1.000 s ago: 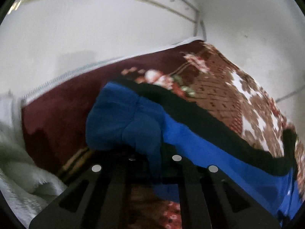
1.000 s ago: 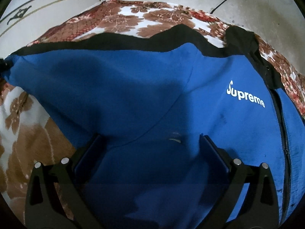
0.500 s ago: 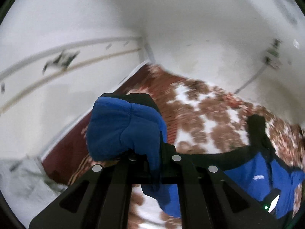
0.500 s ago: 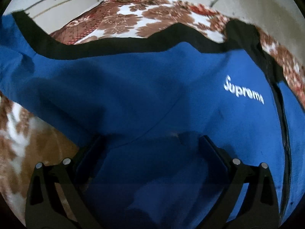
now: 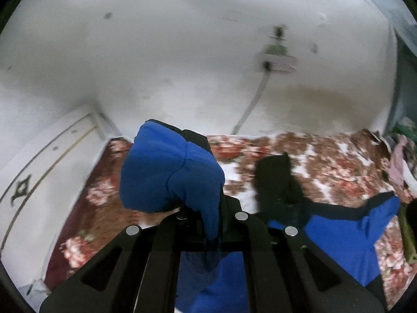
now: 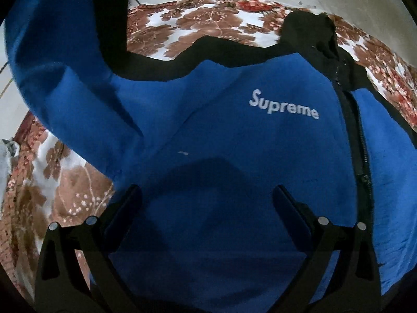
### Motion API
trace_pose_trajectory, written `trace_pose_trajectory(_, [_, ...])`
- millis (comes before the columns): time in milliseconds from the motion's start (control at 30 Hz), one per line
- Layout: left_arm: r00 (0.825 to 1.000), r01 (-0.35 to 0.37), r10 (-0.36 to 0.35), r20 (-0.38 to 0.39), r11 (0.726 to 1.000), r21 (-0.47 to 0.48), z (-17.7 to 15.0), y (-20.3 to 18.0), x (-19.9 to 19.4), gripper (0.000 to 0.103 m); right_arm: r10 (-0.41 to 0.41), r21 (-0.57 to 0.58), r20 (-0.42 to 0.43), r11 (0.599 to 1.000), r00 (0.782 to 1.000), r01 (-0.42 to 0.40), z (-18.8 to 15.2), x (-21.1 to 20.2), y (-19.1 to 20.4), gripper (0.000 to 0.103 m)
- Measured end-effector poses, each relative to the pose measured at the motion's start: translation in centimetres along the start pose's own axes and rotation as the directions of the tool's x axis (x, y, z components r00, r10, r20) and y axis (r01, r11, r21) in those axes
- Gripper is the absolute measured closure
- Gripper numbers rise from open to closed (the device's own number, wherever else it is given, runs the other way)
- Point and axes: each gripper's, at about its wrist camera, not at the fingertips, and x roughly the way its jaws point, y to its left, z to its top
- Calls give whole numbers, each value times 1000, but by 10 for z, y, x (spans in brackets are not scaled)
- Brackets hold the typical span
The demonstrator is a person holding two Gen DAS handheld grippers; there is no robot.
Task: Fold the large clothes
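A bed covered by a floral blanket (image 6: 208,23) in brown, red and white fills the lower part of both views, set against a white wall (image 5: 182,52) that carries a socket box (image 5: 276,61) with a cable running down from it. On the blanket lies a large blue fleece jacket (image 6: 234,140) with black trim along its shoulders and collar, a black zipper (image 6: 361,140) down its front and a white "Supreme" logo (image 6: 282,105) on the chest. Its sleeve (image 5: 169,177) is lifted clear of the bed, rising at the left of the right wrist view. The left gripper (image 5: 203,216) is clamped on the blue cuff end of that sleeve, the cloth bunched above its closed fingers. The right gripper (image 6: 206,195) has its fingers spread wide over the jacket's body; it seems to rest on the fabric, though contact is hard to judge.
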Motion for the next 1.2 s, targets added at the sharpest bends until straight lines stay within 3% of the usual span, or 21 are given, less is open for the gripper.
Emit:
trace_pose_trajectory(200, [990,68,-52,-128,990,125,5,-122,62,99,-38,-14,-46,999,998,37,9,-21,-23,4])
trace_pose_trajectory(400, [968,136,-54,-247,934,330,-42,-265,120,99,-81,-54,-163,996,983,73,-7,-35,-44,5])
trace_pose_trajectory(467, [953,145,-18,-304,905,400,-68,-309,140,99,-64,-36,-207,998,976,58,-10,-39,-54,5])
trace_pose_trajectory(567, [928,163,24,-373,872,462,-96,-360,162,99,-43,-43,-197,998,980,35,-9,-46,-65,5])
trace_pose_trajectory(667, [912,165,77,-402,830,532,-122,-392,177,99,-12,-72,-218,997,976,-4,-11,-41,-72,5])
trace_pose_trajectory(800, [876,171,110,-469,840,516,-150,-418,200,99,29,-90,-183,995,983,-46,-10,-48,-87,5])
trace_pose_trajectory(900, [874,147,159,-458,813,563,-169,-441,212,99,7,-125,-183,992,983,-31,-11,-34,-86,5])
trace_pose_trajectory(967, [855,150,160,-493,834,531,-180,-452,220,99,9,-125,-183,992,983,-33,-9,-25,-85,5])
trace_pose_trajectory(1033, [845,158,169,-507,827,539,-194,-462,227,99,-7,-152,-158,988,987,-17,-9,-23,-86,5])
trace_pose_trajectory(1200, [845,187,189,-500,772,607,-221,-486,231,97,-20,-191,-138,982,990,-6,-11,-11,-95,5])
